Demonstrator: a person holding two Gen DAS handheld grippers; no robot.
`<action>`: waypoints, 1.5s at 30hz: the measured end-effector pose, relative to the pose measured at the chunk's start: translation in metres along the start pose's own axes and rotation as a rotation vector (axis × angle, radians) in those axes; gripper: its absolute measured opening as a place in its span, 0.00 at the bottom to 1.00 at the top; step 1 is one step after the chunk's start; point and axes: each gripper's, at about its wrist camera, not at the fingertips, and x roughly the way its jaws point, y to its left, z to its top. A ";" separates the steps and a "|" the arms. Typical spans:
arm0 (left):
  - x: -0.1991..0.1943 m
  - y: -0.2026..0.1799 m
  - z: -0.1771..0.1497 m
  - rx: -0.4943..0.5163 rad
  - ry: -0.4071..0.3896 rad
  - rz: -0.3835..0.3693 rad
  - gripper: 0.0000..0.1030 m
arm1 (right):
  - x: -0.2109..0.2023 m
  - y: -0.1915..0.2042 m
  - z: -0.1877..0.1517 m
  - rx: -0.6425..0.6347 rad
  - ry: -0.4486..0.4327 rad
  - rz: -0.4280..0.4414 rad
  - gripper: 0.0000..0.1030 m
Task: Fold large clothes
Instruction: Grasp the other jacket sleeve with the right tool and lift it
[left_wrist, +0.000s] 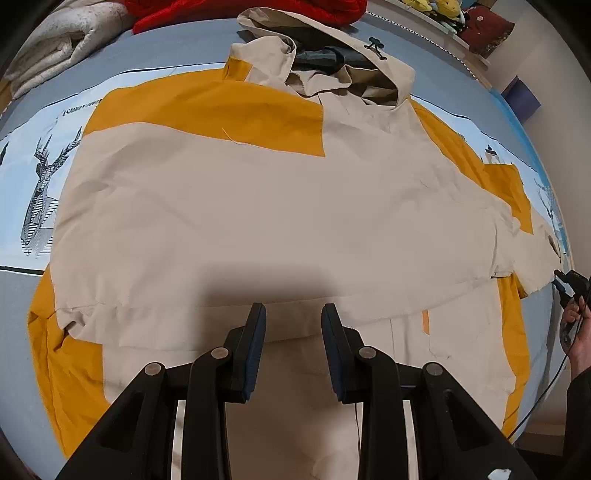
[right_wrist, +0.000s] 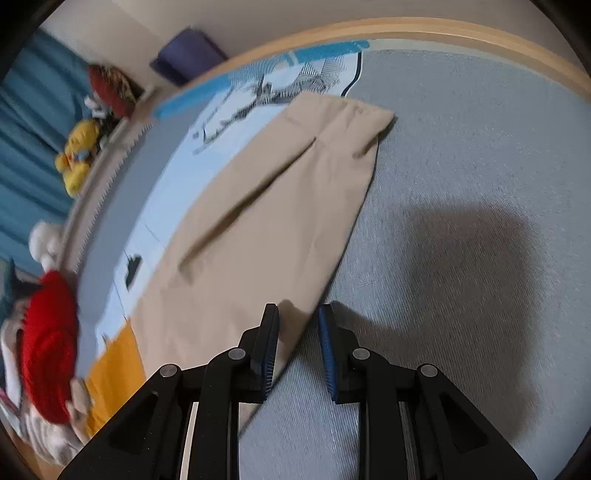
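Between the left gripper's parted fingers, which clamp nothing, lies the beige and mustard jacket, spread flat on the blue-grey bedspread. Just beyond the fingertips a beige sleeve lies folded across the body, its cuff end to the left of the fingers. Mustard panels show at the lower left and along the right edge. Farther ahead, past the sleeve, the hood lies bunched at the far end of the jacket, with a red blanket beyond it and a rolled cream quilt far left. To the far right of the fingers a hand grips a black handle near the jacket's other sleeve.

Under the right gripper, whose fingers also stand apart and empty, the edge of the other sleeve runs between the fingertips, with bare bedspread right of them. This sleeve stretches away ahead and ends at its cuff. Far left sit a red cushion and a yellow plush toy; the view is somewhat blurred.
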 end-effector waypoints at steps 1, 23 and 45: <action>0.001 -0.001 0.000 0.001 0.001 -0.001 0.27 | 0.002 -0.001 0.003 0.005 -0.002 0.006 0.23; -0.005 0.003 0.002 -0.013 -0.019 0.006 0.27 | -0.003 -0.001 0.010 0.082 -0.085 0.017 0.11; -0.054 0.021 0.008 -0.071 -0.101 -0.076 0.27 | -0.143 0.280 -0.151 -0.581 -0.307 0.183 0.02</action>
